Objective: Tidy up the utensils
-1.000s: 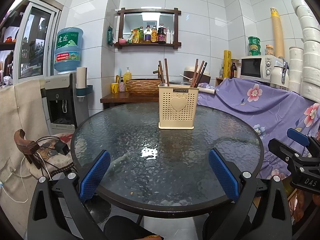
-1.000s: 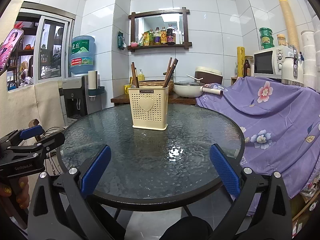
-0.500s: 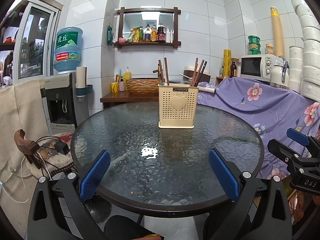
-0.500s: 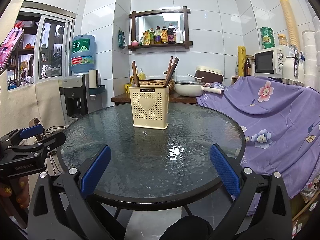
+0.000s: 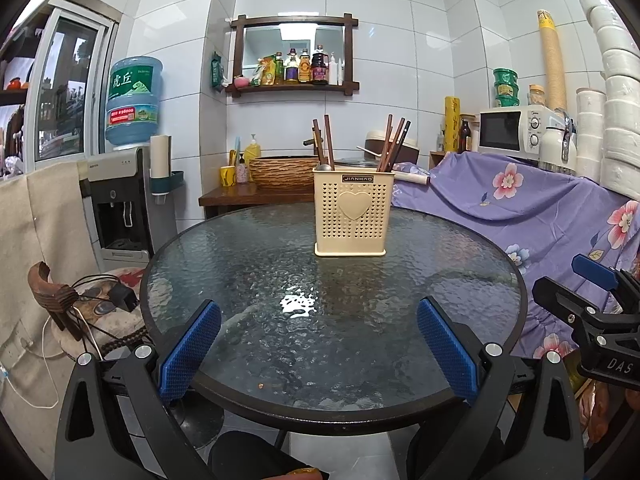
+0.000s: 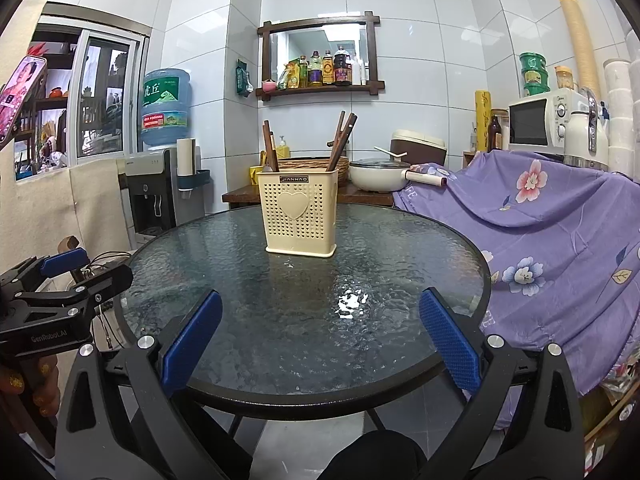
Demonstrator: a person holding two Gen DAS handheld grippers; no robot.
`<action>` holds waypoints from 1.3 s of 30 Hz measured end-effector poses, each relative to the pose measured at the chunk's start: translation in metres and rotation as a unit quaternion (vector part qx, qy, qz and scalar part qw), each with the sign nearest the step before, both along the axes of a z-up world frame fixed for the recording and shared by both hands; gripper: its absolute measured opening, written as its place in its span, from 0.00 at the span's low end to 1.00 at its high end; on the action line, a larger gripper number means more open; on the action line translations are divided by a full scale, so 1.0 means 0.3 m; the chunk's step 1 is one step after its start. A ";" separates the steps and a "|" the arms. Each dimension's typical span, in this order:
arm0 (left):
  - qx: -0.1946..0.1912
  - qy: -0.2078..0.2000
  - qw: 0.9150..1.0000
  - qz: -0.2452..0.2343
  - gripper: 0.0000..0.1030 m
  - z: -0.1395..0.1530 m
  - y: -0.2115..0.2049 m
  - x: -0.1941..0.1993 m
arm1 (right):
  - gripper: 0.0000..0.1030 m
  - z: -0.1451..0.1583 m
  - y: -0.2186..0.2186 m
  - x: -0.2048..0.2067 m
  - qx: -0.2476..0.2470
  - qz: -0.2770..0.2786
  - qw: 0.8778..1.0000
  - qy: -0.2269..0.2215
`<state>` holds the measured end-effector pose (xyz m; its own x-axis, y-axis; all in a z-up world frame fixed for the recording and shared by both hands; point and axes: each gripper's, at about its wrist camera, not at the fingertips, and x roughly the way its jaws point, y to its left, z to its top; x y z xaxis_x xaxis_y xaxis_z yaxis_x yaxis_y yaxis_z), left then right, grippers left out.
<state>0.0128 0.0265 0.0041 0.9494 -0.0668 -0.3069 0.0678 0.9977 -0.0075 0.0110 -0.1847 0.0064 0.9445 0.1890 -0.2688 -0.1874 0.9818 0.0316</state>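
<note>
A cream perforated utensil holder (image 5: 352,212) (image 6: 299,216) with a heart on its front stands upright on the far half of the round glass table (image 5: 280,280) (image 6: 400,264). Brown chopsticks (image 5: 394,144) (image 6: 342,140) lean in its right compartment; more sticks (image 5: 323,140) (image 6: 269,146) and a metal handle stand in its left one. My left gripper (image 5: 318,350) is open over the table's near edge, nothing between its blue pads. My right gripper (image 6: 318,346) is likewise open and empty. Each gripper shows at the side of the other's view.
A purple flowered cloth (image 5: 520,208) covers furniture right of the table, with a microwave (image 5: 516,132) behind. A water dispenser (image 5: 120,200) stands at the left. A side counter behind holds a woven basket (image 5: 280,170) and a white pot (image 6: 380,176).
</note>
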 end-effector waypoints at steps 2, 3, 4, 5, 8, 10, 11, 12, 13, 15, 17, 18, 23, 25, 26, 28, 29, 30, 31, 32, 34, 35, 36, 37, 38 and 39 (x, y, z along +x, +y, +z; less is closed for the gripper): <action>0.001 0.000 1.000 0.000 0.94 0.000 -0.001 -0.001 | 0.94 0.000 -0.001 0.001 0.001 0.000 1.000 0.001; 0.001 0.000 1.000 0.000 0.94 0.000 -0.001 0.000 | 0.94 -0.001 -0.002 0.002 0.001 0.000 1.000 0.002; 0.002 0.000 1.000 0.000 0.94 -0.001 -0.001 0.001 | 0.94 -0.001 -0.002 0.005 0.001 0.000 1.000 0.003; 0.002 0.001 1.000 0.000 0.94 -0.002 -0.001 0.000 | 0.94 -0.002 -0.002 0.005 0.002 0.000 1.000 0.003; 0.001 0.002 1.000 -0.001 0.94 -0.001 -0.004 0.001 | 0.94 -0.002 -0.003 0.005 0.001 0.000 1.000 0.003; 0.001 0.001 1.000 -0.002 0.94 -0.003 -0.004 -0.001 | 0.94 -0.002 -0.003 0.005 0.002 0.000 1.000 0.002; 0.001 -0.001 1.000 -0.002 0.94 -0.003 -0.004 -0.002 | 0.94 -0.002 -0.003 0.006 0.001 0.000 1.000 0.002; 0.001 -0.003 1.000 -0.003 0.94 -0.005 -0.002 -0.002 | 0.94 -0.002 -0.003 0.005 0.001 -0.001 1.000 0.002; 0.000 -0.004 1.000 -0.005 0.94 -0.006 -0.002 -0.005 | 0.94 -0.002 -0.003 0.005 0.001 -0.001 1.000 0.002; -0.002 -0.004 1.000 -0.006 0.94 -0.003 0.001 -0.004 | 0.94 -0.002 -0.002 0.005 0.001 -0.001 1.000 0.002; -0.002 -0.002 1.000 -0.007 0.94 -0.002 0.001 -0.003 | 0.94 -0.003 -0.002 0.005 0.001 -0.001 1.000 0.003; -0.001 0.000 1.000 -0.006 0.94 0.000 0.004 -0.001 | 0.94 -0.003 -0.003 0.003 0.001 -0.002 1.000 0.003; 0.001 0.007 1.000 -0.007 0.94 0.001 0.004 0.008 | 0.94 -0.004 -0.003 0.002 0.001 -0.002 1.000 0.003; 0.002 0.007 1.000 -0.007 0.94 0.000 0.006 0.007 | 0.94 -0.005 -0.003 0.002 0.001 -0.001 1.000 0.003; 0.001 0.007 1.000 -0.007 0.94 -0.001 0.008 0.006 | 0.94 -0.005 -0.003 0.002 0.001 -0.001 1.000 0.003; 0.001 0.006 1.000 -0.007 0.94 -0.003 0.010 0.006 | 0.94 -0.004 -0.002 0.002 0.001 -0.001 1.000 0.003; 0.002 0.007 1.000 -0.007 0.94 -0.003 0.010 0.005 | 0.94 -0.004 0.000 0.000 0.000 -0.001 1.000 0.003; 0.002 0.006 1.000 -0.007 0.94 -0.003 0.010 0.005 | 0.94 -0.005 0.002 -0.001 0.000 -0.002 1.000 0.003; 0.003 0.005 1.000 -0.007 0.94 -0.003 0.011 0.004 | 0.94 -0.005 0.003 -0.001 0.001 -0.001 1.000 0.003; 0.003 0.004 1.000 -0.007 0.94 -0.003 0.011 0.004 | 0.94 -0.005 0.002 -0.001 0.001 -0.001 1.000 0.004; 0.003 0.004 1.000 -0.007 0.94 -0.003 0.011 0.005 | 0.94 -0.007 0.004 -0.002 0.000 0.000 1.000 0.003; 0.002 0.004 1.000 -0.007 0.94 -0.004 0.014 0.004 | 0.94 -0.007 0.004 -0.004 -0.001 0.000 1.000 0.003; 0.001 0.004 1.000 -0.007 0.94 -0.003 0.013 0.004 | 0.94 -0.007 0.004 -0.002 -0.001 -0.001 1.000 0.003; 0.001 0.005 1.000 -0.007 0.94 -0.003 0.013 0.003 | 0.94 -0.007 0.004 -0.003 -0.001 0.000 1.000 0.003; 0.002 0.005 1.000 -0.007 0.94 -0.003 0.013 0.003 | 0.94 -0.007 0.005 -0.001 -0.001 -0.001 1.000 0.003; 0.002 0.005 1.000 -0.006 0.94 -0.002 0.013 0.003 | 0.94 -0.007 0.005 -0.001 -0.001 -0.001 1.000 0.004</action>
<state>0.0137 0.0303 0.0034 0.9456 -0.0774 -0.3160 0.0805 0.9967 -0.0032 0.0106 -0.1832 0.0043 0.9427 0.1874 -0.2760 -0.1862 0.9820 0.0308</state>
